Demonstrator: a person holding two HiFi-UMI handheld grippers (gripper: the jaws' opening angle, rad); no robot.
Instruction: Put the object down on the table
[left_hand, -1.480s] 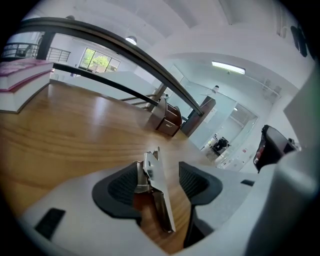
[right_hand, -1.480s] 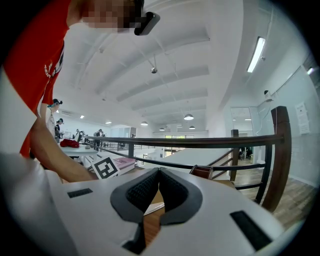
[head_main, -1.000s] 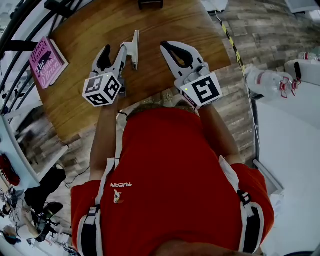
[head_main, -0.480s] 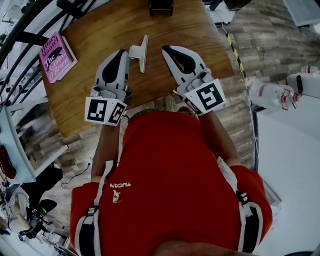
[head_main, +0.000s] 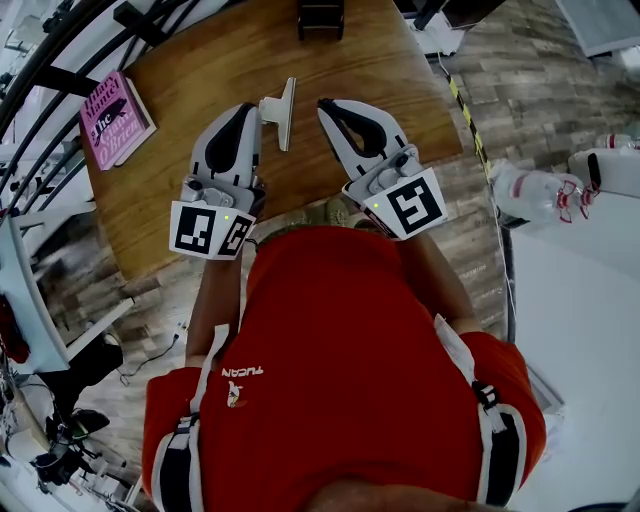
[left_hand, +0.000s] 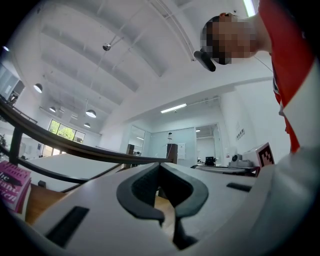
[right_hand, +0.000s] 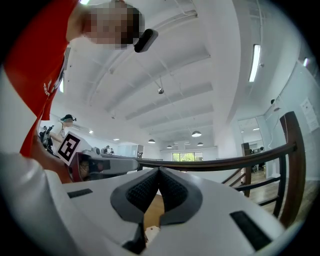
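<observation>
Head view is showing a person (head_main: 340, 340) in a red shirt standing at the near edge of a wooden counter (head_main: 180, 60), holding both grippers out over it.

The left gripper (head_main: 243, 108) is pointing toward the far side. Its jaws are pressing together at the tips and gripping nothing. In the left gripper view its dark pads (left_hand: 140, 186) are meeting at the front, and only bare wood is showing through the gap behind them.

The right gripper (head_main: 328, 105) is pointing the same way, and its jaws are likewise closing on nothing. In the right gripper view its pads (right_hand: 142, 192) are touching at the tips, again with wood showing through the gap.

The object (head_main: 285, 115), a pale flat strip with a small foot on its left side, is lying on the counter between the two grippers. It is sitting just to the right of the left jaws' tips and a little farther from the right ones. Neither gripper is holding it, and I cannot tell whether the left tips are touching its foot.

A pink book (head_main: 115, 120) is lying well off to the left on the counter, and a dark item (head_main: 320, 15) is sitting at the far edge.
</observation>
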